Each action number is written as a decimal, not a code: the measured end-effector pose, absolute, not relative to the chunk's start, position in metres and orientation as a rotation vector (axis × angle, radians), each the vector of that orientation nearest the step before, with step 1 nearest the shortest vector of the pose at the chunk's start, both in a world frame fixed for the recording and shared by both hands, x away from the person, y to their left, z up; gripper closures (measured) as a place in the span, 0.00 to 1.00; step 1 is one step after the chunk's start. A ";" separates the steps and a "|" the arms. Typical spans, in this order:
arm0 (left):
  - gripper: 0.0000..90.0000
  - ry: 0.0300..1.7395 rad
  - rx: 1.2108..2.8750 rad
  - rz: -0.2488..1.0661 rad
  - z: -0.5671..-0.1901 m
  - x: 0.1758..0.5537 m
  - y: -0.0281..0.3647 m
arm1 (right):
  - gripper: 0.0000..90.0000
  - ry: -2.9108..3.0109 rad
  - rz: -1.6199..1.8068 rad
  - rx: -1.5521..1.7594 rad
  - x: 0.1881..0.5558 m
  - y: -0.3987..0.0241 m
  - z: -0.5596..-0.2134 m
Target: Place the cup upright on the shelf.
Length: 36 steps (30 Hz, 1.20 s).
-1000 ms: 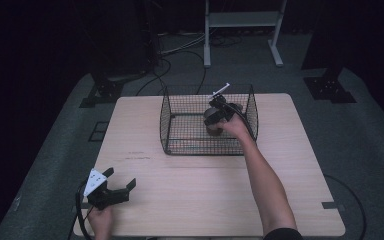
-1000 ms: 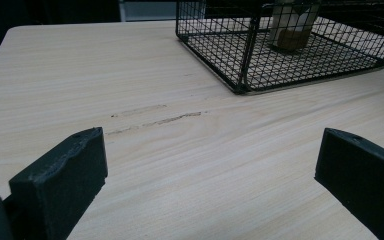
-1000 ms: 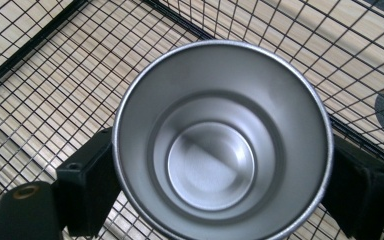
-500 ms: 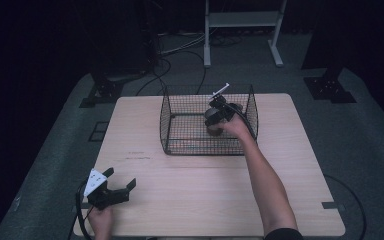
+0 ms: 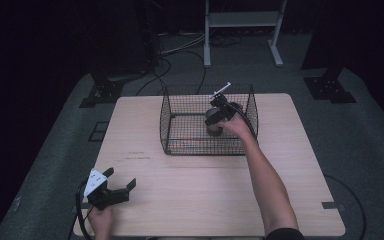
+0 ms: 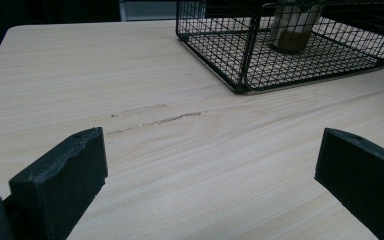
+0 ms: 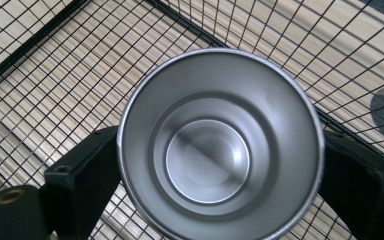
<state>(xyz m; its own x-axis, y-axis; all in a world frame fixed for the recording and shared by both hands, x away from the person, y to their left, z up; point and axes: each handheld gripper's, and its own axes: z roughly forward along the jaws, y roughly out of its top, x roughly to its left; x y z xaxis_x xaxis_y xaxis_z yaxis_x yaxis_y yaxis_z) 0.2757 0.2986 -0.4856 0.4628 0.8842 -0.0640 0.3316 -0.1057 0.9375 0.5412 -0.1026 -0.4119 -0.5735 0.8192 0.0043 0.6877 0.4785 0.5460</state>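
Right gripper view: tongs [image 7: 220, 165] clamp a metal cup [image 7: 220, 145] (inside the wire basket [image 7: 55, 65]).

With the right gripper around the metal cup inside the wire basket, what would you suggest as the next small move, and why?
Probably open the right gripper and lift it straight up. Its jaws sit on either side of the metal cup, which is upright inside the wire basket and looks, from the left gripper view, to rest on the mesh floor. If the aim is removal instead, I cannot tell. The left gripper sits open, apart.
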 end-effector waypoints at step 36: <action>0.00 1.056 1.672 0.668 -0.486 0.274 0.297 | 0.04 2.396 1.030 1.219 0.495 -0.109 -0.353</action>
<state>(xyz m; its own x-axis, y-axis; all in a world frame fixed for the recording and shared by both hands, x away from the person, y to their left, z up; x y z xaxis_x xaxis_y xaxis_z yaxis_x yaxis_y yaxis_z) 0.2744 0.2972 -0.4857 0.4649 0.8835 -0.0574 0.3269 -0.1111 0.9385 0.4950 -0.1093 -0.3534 -0.6131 0.7858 0.0816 0.5997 0.3956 0.6956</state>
